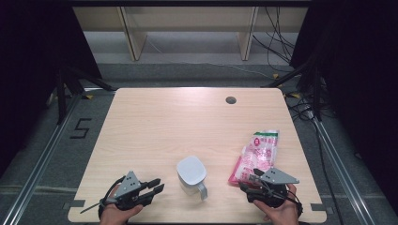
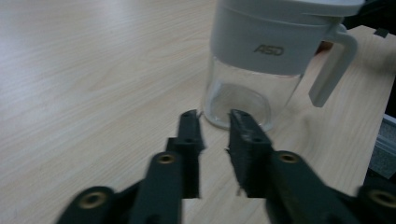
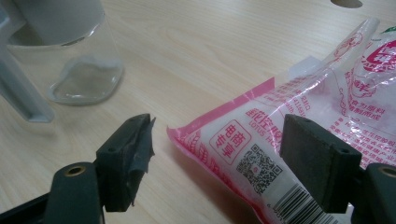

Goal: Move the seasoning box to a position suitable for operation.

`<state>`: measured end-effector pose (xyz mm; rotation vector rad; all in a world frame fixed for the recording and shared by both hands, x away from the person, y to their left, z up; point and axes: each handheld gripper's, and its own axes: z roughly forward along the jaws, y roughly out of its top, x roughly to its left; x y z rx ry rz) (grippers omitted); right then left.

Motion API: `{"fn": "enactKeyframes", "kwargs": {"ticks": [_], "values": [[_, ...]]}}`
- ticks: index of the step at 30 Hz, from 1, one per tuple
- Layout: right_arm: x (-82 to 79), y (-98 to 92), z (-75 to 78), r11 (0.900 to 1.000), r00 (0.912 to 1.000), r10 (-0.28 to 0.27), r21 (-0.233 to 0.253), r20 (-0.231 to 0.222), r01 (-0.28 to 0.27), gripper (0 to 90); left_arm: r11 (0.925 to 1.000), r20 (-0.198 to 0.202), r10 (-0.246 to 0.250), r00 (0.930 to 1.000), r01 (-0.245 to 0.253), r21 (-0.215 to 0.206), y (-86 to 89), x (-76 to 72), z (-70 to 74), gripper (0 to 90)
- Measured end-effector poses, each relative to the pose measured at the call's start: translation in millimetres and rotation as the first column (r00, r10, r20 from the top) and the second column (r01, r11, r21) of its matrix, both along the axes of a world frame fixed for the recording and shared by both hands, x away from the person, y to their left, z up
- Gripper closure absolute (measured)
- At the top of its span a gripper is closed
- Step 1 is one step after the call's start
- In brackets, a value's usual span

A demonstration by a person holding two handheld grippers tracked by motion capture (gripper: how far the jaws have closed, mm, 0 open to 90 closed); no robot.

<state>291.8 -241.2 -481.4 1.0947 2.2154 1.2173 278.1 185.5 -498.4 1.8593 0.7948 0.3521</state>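
A clear glass jar [image 1: 191,176] with a white lid and a side handle stands upright near the table's front middle. My left gripper [image 1: 158,184] lies left of it, pointing at it; in the left gripper view the jar [image 2: 254,70] rises just beyond my jaws [image 2: 215,123], which are a little apart with nothing between them. A pink and white plastic bag [image 1: 257,157] of white grains lies flat at the front right. My right gripper [image 1: 249,179] is at its near end, open wide [image 3: 219,128], with the bag's corner [image 3: 289,107] between the jaws, which are not touching it. The jar [image 3: 70,70] stands to the left.
The light wooden table [image 1: 155,122] has a round cable hole [image 1: 230,100] at the back right. A "5" mark [image 1: 80,127] is on the floor at left. Cables [image 1: 281,47] trail on the floor behind, near wooden shelf legs [image 1: 133,42].
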Motion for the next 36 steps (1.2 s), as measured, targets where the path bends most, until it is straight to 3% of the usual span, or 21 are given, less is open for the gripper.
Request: {"fn": "enactKeyframes", "kwargs": {"ticks": [1, 2, 3, 6, 8, 10, 17, 35, 36], "values": [[-0.2, -0.2, 0.2, 1.000, 1.0000, -0.006, -0.005, -0.001, 0.006, 26.3, 0.9995, 0.009, -0.031, 0.9995, 0.031, 0.004, -3.4, -1.7, -1.5, 84.4], [-0.1, -0.2, 0.1, 1.000, 1.0000, -0.005, -0.008, 0.001, 0.005, 26.3, 0.9995, 0.009, -0.031, 0.9995, 0.031, 0.004, -3.4, -1.7, -1.5, 86.9], [-0.1, -0.2, 0.1, 1.000, 1.0000, -0.006, -0.008, 0.001, 0.006, 26.3, 0.9981, 0.008, -0.060, 0.9982, 0.060, -0.014, -7.9, -3.1, -3.1, 89.1], [0.1, -0.2, 0.1, 1.000, 1.0000, -0.004, -0.008, 0.000, 0.004, 26.3, 0.9963, 0.013, -0.084, 0.9964, 0.084, -0.015, -14.6, -5.4, -4.5, 89.2], [0.3, -0.3, -0.2, 1.000, 1.0000, -0.007, -0.010, 0.001, 0.007, 26.3, 0.9910, -0.003, -0.130, 0.9915, 0.130, -0.033, -25.2, -9.1, -4.4, 89.3], [0.5, -0.1, -0.5, 1.000, 1.0000, -0.005, -0.012, 0.001, 0.005, 26.3, 0.9900, 0.001, -0.138, 0.9905, 0.138, -0.032, -29.5, -9.8, -4.5, 89.3], [1.7, 0.2, -1.5, 1.000, 0.9999, 0.012, -0.006, 0.001, -0.012, 26.3, 0.9759, -0.010, -0.218, 0.9759, 0.218, -0.009, -56.8, -8.4, -6.5, 89.3], [1.5, 1.2, -1.8, 0.999, 0.9997, 0.022, -0.028, -0.005, -0.023, 26.3, 0.9765, -0.004, -0.214, 0.9768, 0.214, 0.023, -78.5, 1.8, -4.4, 89.3], [1.5, 1.0, -1.7, 0.999, 0.9998, 0.022, -0.032, -0.005, -0.022, 26.3, 0.9780, 0.003, -0.204, 0.9789, 0.204, 0.044, -78.0, 2.5, -2.6, 89.4]]}}
